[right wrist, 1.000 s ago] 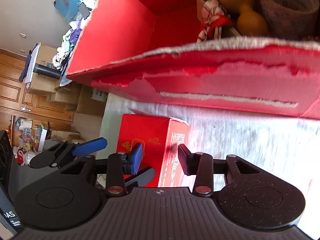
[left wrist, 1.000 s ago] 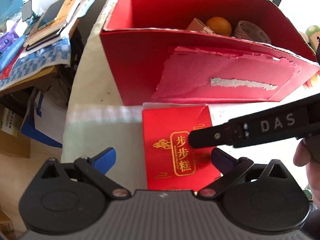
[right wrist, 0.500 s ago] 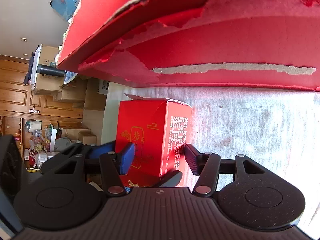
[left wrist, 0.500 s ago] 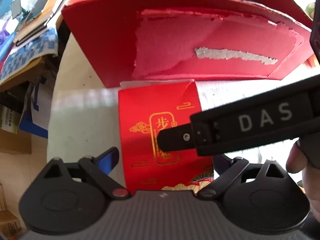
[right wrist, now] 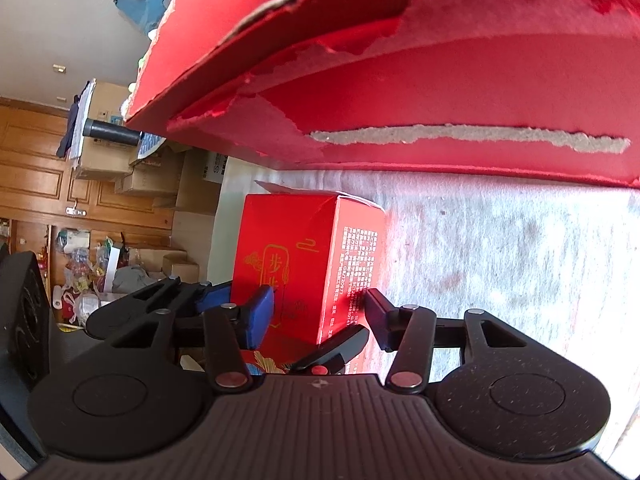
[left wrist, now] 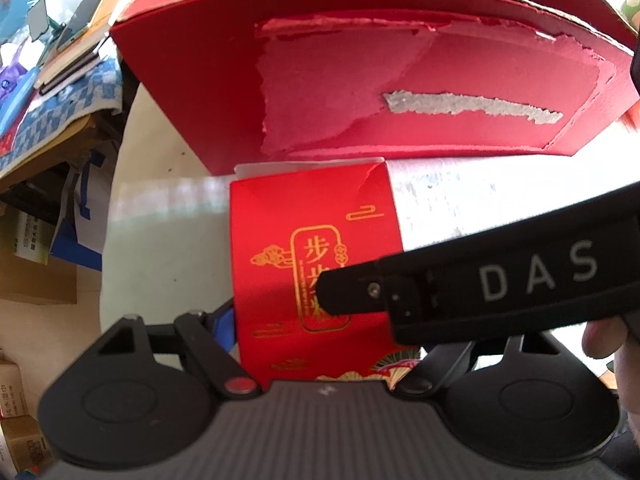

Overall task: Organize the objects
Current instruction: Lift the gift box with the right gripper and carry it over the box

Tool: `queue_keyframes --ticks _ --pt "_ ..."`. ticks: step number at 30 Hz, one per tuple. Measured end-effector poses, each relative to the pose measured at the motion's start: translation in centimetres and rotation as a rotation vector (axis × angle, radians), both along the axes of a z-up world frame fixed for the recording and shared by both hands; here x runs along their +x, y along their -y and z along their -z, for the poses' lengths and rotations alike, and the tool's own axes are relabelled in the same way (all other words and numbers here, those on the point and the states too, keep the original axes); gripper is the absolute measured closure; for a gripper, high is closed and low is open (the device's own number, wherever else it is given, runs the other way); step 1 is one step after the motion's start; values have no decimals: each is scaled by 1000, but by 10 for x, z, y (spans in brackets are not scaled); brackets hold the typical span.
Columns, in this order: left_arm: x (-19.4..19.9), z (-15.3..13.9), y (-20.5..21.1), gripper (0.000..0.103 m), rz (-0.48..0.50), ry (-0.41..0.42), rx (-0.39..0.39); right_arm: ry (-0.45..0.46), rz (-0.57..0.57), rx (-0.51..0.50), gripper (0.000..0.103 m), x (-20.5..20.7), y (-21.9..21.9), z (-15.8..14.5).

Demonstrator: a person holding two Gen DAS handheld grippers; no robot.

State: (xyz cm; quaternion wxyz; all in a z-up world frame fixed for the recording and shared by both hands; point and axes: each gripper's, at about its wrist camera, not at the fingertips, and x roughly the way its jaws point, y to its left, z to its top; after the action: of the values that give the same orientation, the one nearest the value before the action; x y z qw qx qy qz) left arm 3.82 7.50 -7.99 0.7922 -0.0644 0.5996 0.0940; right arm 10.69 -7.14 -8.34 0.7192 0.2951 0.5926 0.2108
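Straddling the small red carton [right wrist: 304, 264], the right gripper [right wrist: 316, 312] has its blue pad on the gold-printed face and its black finger just beside the text-covered side; whether both press firmly I cannot tell, but the jaws stand spread about the carton's width, not clenched. The left gripper [left wrist: 320, 332] also has the carton [left wrist: 316, 256] between its fingers, with a blue pad at 9 o'clock near the carton's edge and the other finger hidden under the right tool's black arm, so its grip is unclear. Judging by the task, both tools flank the carton to steady and lift it into the large red box [left wrist: 372, 72] at 12 o'clock, which stands close behind the carton on the white table [right wrist: 500, 248]. That box's front wall is torn, showing grey board. Gold Chinese characters in a frame mark the carton's top face, fine white print runs down its side, and "DAS" is lettered on the black arm [left wrist: 520, 276].
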Motion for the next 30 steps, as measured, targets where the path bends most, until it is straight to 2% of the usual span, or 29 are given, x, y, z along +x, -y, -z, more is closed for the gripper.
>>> queue_keyframes --ticks 5,15,30 --pt "-1 -4 6 19 -9 0 25 25 -34 -9 51 1 -7 -5" --pt "-2 -20 25 21 -40 19 35 62 -57 3 52 -5 8 -14" --pt "7 -61 71 21 -37 94 54 178 -83 -14 52 -25 32 -50"
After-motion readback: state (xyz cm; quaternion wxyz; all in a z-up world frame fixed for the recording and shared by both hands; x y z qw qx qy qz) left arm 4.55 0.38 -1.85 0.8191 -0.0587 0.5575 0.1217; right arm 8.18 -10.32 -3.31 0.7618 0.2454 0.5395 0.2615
